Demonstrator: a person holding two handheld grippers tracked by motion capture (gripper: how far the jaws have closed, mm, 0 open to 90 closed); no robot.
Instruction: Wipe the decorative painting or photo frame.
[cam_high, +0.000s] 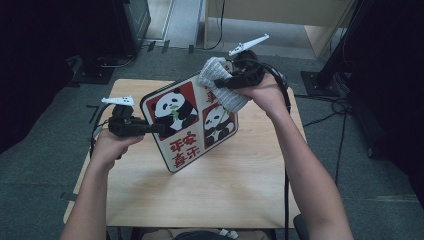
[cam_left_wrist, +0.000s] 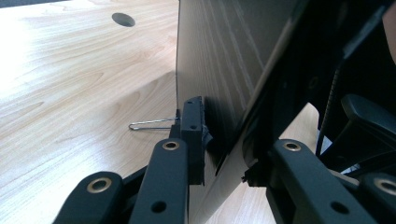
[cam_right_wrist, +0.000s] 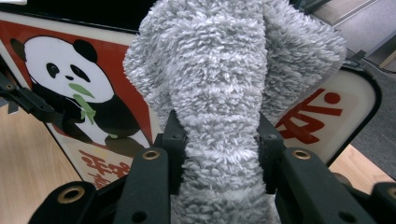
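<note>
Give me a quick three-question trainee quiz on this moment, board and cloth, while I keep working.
1. True or false: the left tongs grip the panda board by its edge.
2. What do the right tongs hold? A) a sponge B) a fluffy grey cloth C) a brush
3. Fill in: the cloth rests against the board's ____ face, the one with the pandas.

Key
1. True: in the left gripper view the jaws stand on either side of the board's edge, holding it tilted above the wooden table.
2. B: the jaws pinch it from both sides.
3. Printed (front).
</note>
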